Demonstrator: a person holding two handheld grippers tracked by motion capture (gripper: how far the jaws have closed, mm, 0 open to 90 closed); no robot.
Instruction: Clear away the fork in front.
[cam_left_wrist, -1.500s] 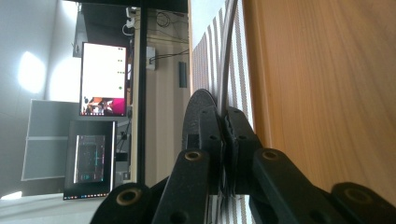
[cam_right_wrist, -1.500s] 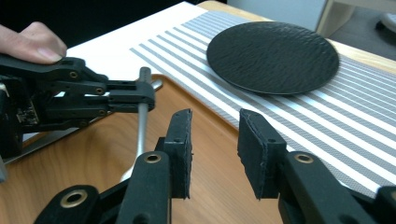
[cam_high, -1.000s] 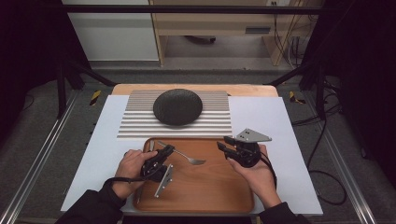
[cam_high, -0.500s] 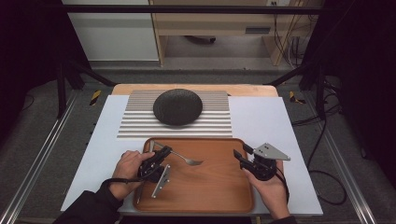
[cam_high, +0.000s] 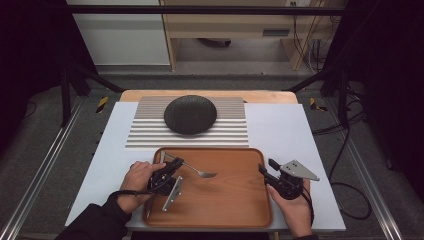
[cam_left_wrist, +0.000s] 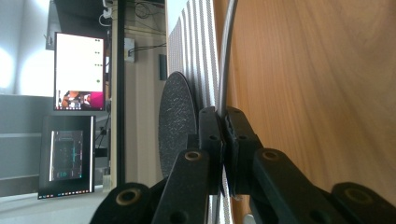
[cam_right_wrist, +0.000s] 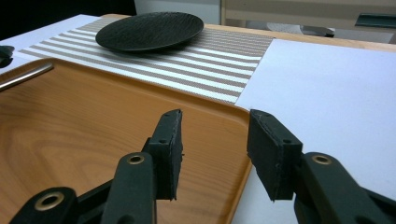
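In the left gripper view the left tongs (cam_left_wrist: 223, 154) are clamped tight on the fork (cam_left_wrist: 227, 70) handle, a grip the high view leaves unclear; that hand is rolled sideways. The right tongs (cam_right_wrist: 215, 149) gape, holding nothing, above the tray (cam_right_wrist: 70, 135) rim. Beyond both lies the dark plate (cam_high: 190, 114) on the striped mat (cam_high: 145, 135).
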